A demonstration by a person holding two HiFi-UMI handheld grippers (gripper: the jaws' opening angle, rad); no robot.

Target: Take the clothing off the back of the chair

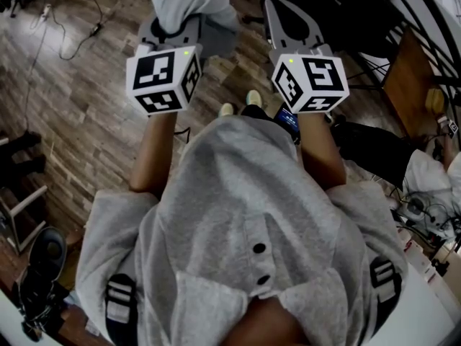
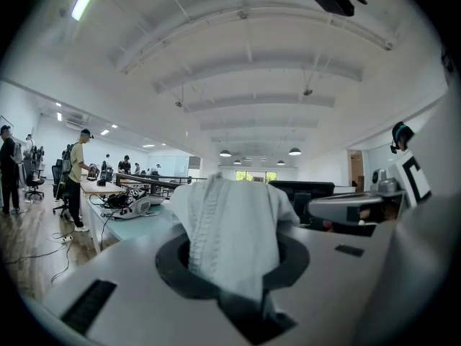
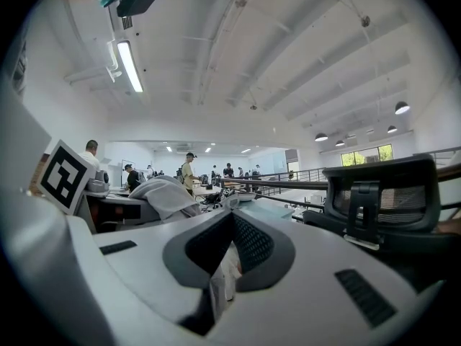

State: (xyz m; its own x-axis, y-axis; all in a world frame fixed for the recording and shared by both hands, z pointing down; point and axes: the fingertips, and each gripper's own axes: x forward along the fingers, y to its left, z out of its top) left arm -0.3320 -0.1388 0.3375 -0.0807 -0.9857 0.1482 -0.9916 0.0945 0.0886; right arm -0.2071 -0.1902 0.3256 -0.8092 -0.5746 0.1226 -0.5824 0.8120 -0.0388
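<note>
A pale grey garment (image 1: 191, 2) bunches up out of my left gripper (image 1: 180, 26), which is shut on it; in the left gripper view the cloth (image 2: 227, 225) fills the space between the jaws and stands above them. My right gripper (image 1: 282, 6) is held level beside it, a hand's width to the right. Its jaws are shut on a thin pale scrap of cloth (image 3: 225, 276); I cannot tell whether that scrap belongs to the garment. A black mesh office chair (image 3: 378, 193) stands just right of the right gripper. From the right gripper view, the left gripper and its cloth (image 3: 162, 193) show at left.
Below lies a wood-plank floor (image 1: 79, 114) with cables (image 1: 65, 38). A dark bag (image 1: 374, 150) and cluttered gear (image 1: 425, 215) lie at right, and a black stand (image 1: 36, 265) at lower left. Long desks (image 2: 126, 218) with equipment and several standing people (image 2: 75, 179) are to the left; a railing (image 3: 288, 182) runs ahead.
</note>
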